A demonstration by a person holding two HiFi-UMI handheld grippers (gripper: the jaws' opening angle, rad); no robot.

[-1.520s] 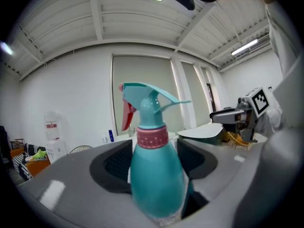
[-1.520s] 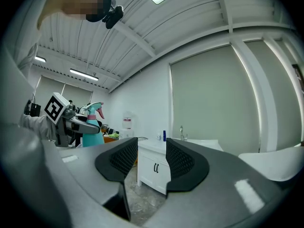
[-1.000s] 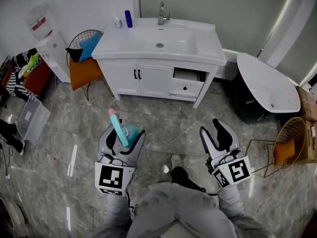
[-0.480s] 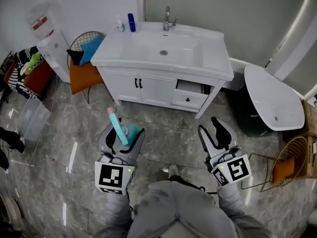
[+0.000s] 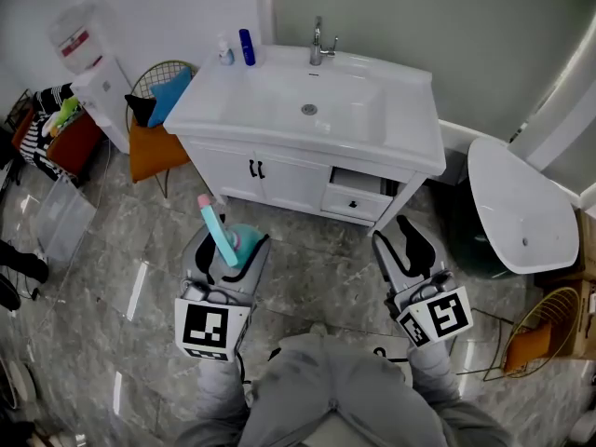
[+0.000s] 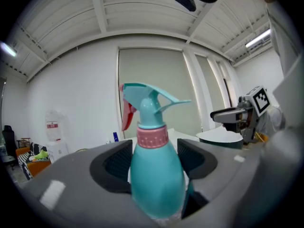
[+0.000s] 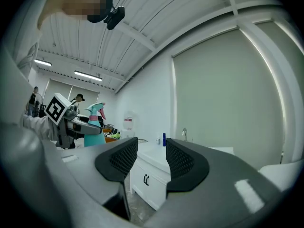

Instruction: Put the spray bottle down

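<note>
While the spray bottle (image 6: 156, 179) is clamped upright in the left tongs (image 5: 231, 250) above the floor, the right tongs (image 5: 396, 238) are kept empty, jaws narrowly apart. No putting down is judged done yet; the white sink surface (image 5: 396, 147) lies just ahead.

Head view, looking steeply down: the left gripper (image 5: 231, 248) is clamped on a teal plastic spray bottle (image 5: 221, 235) with a pink tip, its neck leaning up and to the left over the grey marble-look floor (image 5: 307, 264). The right gripper (image 5: 400, 245) sits off to the side, black jaws apart, nothing in them.

Ahead is a white vanity cabinet (image 5: 279, 170) with a basin top. A chrome tap (image 5: 319, 40) stands at the back, with a dark blue bottle (image 5: 246, 47) and a small white bottle (image 5: 226, 54) on the back-left corner. One right-hand drawer (image 5: 358, 194) is pulled out a bit.

White oval bathtub (image 5: 517, 203) on the right, orange-seated wire chair (image 5: 149, 142) holding a teal cushion (image 5: 169, 91) on the left.
</note>
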